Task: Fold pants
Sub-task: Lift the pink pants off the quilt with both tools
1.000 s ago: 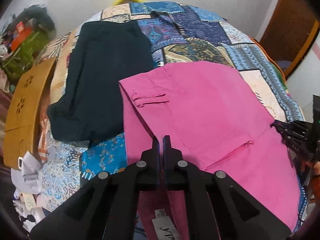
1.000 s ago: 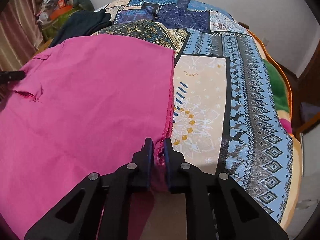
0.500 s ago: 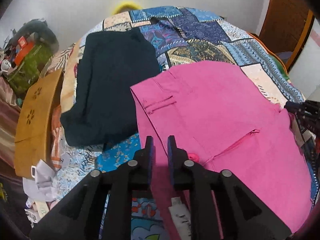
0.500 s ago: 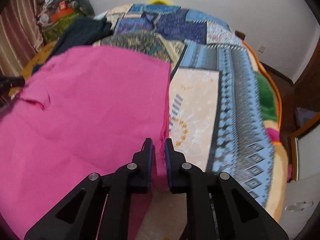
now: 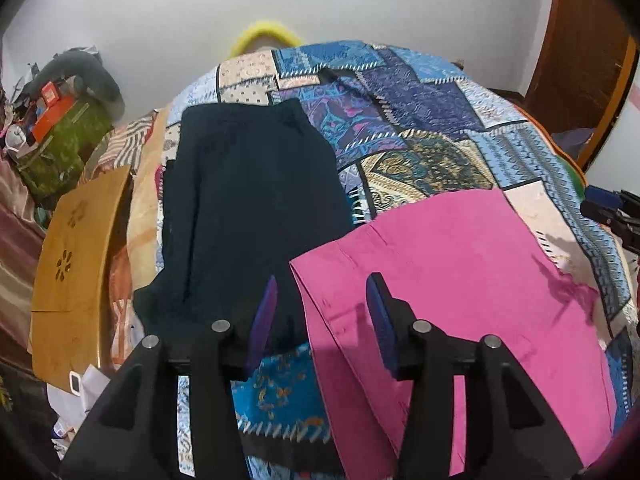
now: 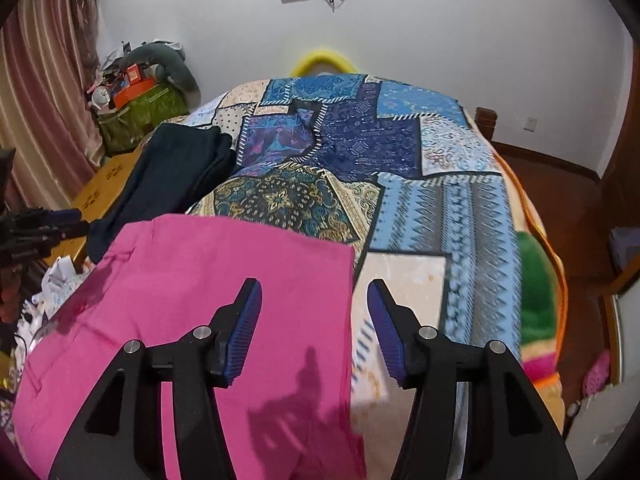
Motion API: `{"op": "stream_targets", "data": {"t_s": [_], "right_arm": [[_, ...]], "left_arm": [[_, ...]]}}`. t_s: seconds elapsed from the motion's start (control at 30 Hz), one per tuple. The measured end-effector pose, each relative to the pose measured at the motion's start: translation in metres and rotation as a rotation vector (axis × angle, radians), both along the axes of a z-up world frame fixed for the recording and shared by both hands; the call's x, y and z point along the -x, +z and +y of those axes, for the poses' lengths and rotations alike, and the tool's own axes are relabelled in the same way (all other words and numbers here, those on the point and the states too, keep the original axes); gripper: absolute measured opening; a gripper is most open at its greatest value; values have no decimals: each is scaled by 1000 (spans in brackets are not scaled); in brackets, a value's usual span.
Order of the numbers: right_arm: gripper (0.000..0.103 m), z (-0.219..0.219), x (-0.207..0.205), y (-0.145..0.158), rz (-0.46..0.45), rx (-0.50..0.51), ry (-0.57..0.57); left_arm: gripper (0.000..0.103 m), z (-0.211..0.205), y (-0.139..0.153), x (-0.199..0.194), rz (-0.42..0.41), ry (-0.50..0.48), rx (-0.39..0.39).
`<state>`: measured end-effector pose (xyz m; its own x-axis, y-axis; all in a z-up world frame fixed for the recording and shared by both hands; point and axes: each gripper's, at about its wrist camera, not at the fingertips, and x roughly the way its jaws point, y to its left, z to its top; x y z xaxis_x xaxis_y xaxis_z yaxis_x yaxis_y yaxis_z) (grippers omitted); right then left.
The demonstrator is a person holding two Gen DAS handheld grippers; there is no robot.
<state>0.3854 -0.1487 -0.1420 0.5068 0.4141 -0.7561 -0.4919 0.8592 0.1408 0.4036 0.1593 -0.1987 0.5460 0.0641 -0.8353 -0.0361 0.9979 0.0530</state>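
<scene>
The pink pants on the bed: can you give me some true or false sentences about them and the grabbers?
1. The bright pink cotton pants lie flat on the patchwork blanket. True.
2. The left gripper is pinching the pink pants. False: its fingers are spread apart, holding nothing.
3. The right gripper is open. True.
4. The dark navy folded garment lies on top of the pink pants. False: it lies beside them.
5. The blanket is plain white. False: it is a multicoloured patchwork.
</scene>
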Motion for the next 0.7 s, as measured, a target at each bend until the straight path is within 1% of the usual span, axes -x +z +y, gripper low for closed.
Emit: {"op": "stream_targets", "data": {"t_s": [0.13,0.3,0.43,0.47,0.5,0.53,0.57,0.6,0.63,0.67,0.7], "right_arm": [[51,8,-27,-16,44,10,1],[51,18,-66,-49,138,23,-7],[51,31,-88,-79,196,50,2],[51,34,-91,-87,212,53,5],[51,37,-94,-94,233,56,9],[50,38,-96,-100,250,54,15],[48,38,-96,-101,240,39,10],[44,38,-96,-101,236,21,9],[33,37,-97,-102,249,-11,12],[18,36,-97,-102,262,-36,7],[11,36,-96,-103,269,-41,0]], "left_arm": [[47,9,-23,-18,42,17,14],[47,21,-57,-38,122,47,44],[46,27,-64,-43,117,46,94],[36,28,-66,-43,122,36,115],[30,29,-67,-44,131,15,156],[29,30,-67,-44,134,12,178],[28,29,-68,-45,135,13,182],[26,29,-68,-45,133,12,178],[21,28,-67,-44,129,15,167],[17,27,-67,-43,127,18,158],[13,25,-66,-43,123,26,144]]}}
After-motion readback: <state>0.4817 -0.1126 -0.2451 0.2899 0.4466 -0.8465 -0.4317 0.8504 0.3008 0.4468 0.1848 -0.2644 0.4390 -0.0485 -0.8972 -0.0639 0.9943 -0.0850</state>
